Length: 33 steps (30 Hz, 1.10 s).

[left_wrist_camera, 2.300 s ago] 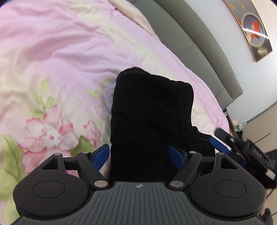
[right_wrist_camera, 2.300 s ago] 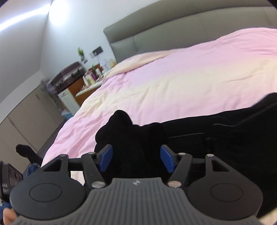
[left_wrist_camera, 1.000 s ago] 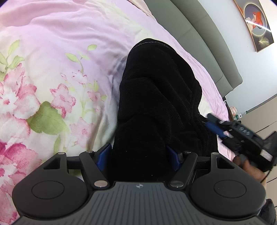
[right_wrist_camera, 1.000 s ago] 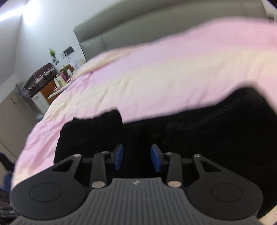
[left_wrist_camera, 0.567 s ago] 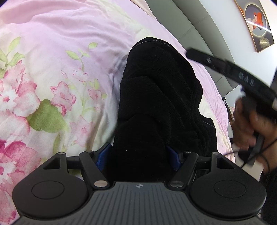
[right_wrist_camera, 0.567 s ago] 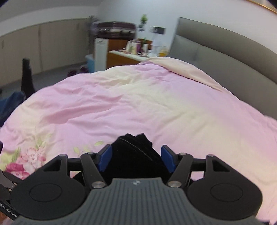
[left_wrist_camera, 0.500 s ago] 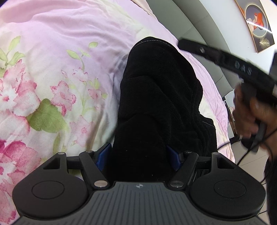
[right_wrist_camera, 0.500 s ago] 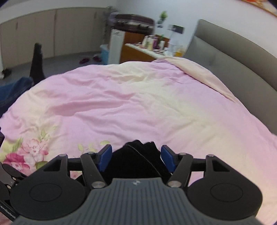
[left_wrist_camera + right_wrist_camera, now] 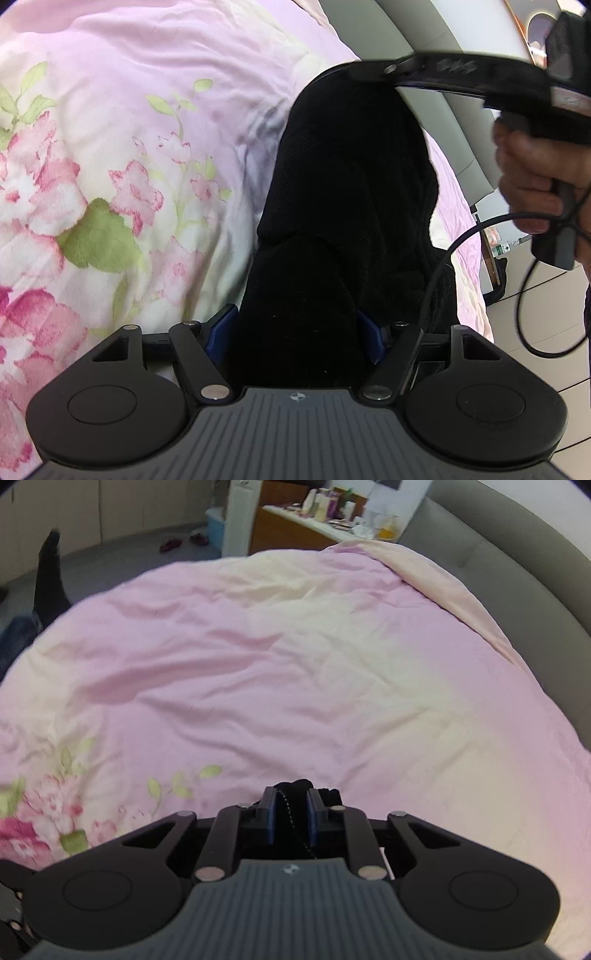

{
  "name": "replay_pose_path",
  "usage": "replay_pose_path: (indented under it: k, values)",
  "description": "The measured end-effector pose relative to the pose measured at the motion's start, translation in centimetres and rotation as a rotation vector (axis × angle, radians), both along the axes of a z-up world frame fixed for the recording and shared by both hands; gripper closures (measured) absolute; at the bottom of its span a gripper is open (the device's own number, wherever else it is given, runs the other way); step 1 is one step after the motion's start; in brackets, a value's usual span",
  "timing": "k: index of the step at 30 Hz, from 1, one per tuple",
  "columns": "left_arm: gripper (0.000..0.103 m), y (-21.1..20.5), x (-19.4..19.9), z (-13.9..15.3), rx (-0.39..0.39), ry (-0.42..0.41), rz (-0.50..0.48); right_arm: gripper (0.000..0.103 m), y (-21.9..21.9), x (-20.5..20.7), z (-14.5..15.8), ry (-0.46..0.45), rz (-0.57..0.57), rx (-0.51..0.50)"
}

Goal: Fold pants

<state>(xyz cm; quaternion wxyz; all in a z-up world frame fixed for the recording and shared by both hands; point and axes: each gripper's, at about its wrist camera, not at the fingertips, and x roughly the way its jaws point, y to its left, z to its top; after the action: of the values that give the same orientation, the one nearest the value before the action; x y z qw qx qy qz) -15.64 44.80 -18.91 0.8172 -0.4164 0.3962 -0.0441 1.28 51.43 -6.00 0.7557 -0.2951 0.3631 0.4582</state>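
Observation:
The black pants (image 9: 343, 206) lie folded in a long bundle on the pink floral duvet (image 9: 122, 122). My left gripper (image 9: 295, 334) is wide open, its blue pads on either side of the near end of the bundle. My right gripper (image 9: 291, 812) is shut on the far edge of the pants (image 9: 295, 788). In the left wrist view the right gripper (image 9: 373, 70) reaches over the far end of the bundle, held by a hand (image 9: 532, 177).
The grey headboard (image 9: 517, 579) runs along the far side of the bed. A wooden nightstand (image 9: 295, 531) with clutter and a white bin stand beyond the bed. A cable (image 9: 443, 266) hangs from the right gripper's handle. Tiled floor lies to the right.
My right gripper swung up over the bundle to its far end and closed on the pants' edge. My left gripper stayed open around the near end.

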Motion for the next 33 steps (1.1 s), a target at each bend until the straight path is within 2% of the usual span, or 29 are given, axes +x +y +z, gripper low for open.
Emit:
replay_pose_path:
  k: [4,13,16,20,23,25,29,33]
  values:
    - [0.025,-0.2,0.3,0.1,0.008,0.018,-0.025,0.093,-1.4,1.5,0.1,0.033,-0.052,0.064]
    - [0.027,0.9,0.0,-0.8,-0.028,0.049,0.014,0.092,2.3,3.9,-6.9,0.111,-0.104,0.034]
    - [0.028,1.2,-0.1,-1.0,-0.049,0.036,0.025,0.087,2.1,3.3,-6.6,0.096,-0.108,0.084]
    - [0.026,0.3,0.2,-0.7,0.024,0.018,0.004,0.084,-2.1,1.9,-3.1,0.048,-0.138,0.205]
    - [0.025,0.5,0.6,-0.7,0.016,0.023,0.007,0.084,-6.9,0.2,-0.5,0.041,-0.186,0.293]
    - [0.025,0.5,0.6,-0.7,0.018,0.023,0.007,0.083,-9.9,-1.5,0.1,0.053,-0.201,0.312]
    - [0.025,-0.3,0.1,-0.3,0.055,0.013,0.008,0.083,-14.3,-5.4,-1.8,0.065,-0.216,0.271]
    - [0.024,-1.1,-0.7,0.2,0.105,-0.004,0.014,0.089,-17.7,-7.2,-7.6,0.112,-0.301,0.220]
